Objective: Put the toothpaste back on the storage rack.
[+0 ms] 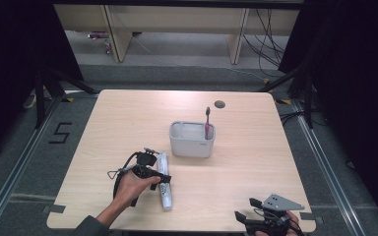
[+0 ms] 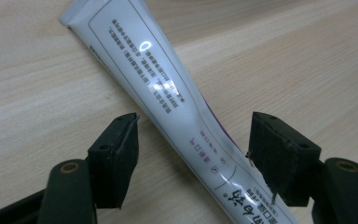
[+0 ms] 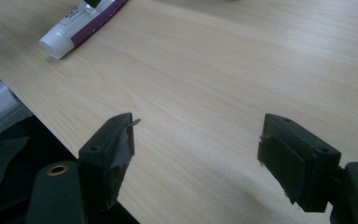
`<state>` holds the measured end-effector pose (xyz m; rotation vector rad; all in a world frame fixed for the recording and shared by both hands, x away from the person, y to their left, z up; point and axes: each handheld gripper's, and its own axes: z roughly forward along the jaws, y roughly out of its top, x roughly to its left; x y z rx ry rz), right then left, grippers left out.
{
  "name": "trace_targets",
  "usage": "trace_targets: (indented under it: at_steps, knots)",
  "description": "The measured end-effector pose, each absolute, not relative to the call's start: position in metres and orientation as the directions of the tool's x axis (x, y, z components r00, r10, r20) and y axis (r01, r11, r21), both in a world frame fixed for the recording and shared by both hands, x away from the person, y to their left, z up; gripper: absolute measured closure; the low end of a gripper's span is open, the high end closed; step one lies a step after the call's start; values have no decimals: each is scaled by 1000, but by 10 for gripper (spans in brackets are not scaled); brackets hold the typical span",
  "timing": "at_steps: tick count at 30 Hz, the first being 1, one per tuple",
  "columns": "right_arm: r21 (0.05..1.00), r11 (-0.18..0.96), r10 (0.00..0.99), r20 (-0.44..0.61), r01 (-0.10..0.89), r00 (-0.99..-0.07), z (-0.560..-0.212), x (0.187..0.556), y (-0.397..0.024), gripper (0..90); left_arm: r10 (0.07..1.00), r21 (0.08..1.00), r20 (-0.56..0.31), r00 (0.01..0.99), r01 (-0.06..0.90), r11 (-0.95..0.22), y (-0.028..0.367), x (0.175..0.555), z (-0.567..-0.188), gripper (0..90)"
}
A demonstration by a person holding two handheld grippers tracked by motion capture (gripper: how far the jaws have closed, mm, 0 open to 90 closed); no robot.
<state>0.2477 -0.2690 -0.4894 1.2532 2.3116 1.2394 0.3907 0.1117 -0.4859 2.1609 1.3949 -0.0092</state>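
Toothpaste tube (image 2: 177, 107) lies flat on the table (image 2: 307, 60), running diagonally between our left gripper's (image 2: 193, 156) open jaws, neither pad touching it. Closing at this slant could twist or squirt it sideways. Our right gripper (image 3: 196, 154) also stands open, holding nothing.

A recording studio or lab space set up for filming: a pale wooden tabletop (image 1: 128, 118) stands on grey carpet, flanked by black curtains (image 1: 10, 59) and dark stand legs (image 1: 44, 93). A floor track (image 1: 24, 152) runs along each side, a taped numeral "5" (image 1: 60, 132) marks the floor, and loose cables (image 1: 268, 39) trail beneath plain wooden furniture (image 1: 118, 34) behind.
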Motion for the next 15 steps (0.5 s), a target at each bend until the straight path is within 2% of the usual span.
trace_targets:
  at_steps: [8, 12, 14, 15]
  knots:
    - [776, 274, 776, 171, 569, -607, -489, 248, -269, 268, 846, 424, -271, 460, 846, -324, 105, 391, -489, 353]
    - [778, 276, 773, 169, 564, -611, -490, 248, -269, 268, 847, 425, -242, 474, 836, -347, 103, 391, -489, 398]
    - [770, 274, 772, 181, 576, -609, -489, 247, -269, 268, 839, 429, -213, 500, 820, -380, 104, 391, -488, 474]
    - [770, 274, 772, 181, 576, -609, -489, 247, -269, 268, 841, 427, -196, 504, 816, -389, 103, 390, -488, 474]
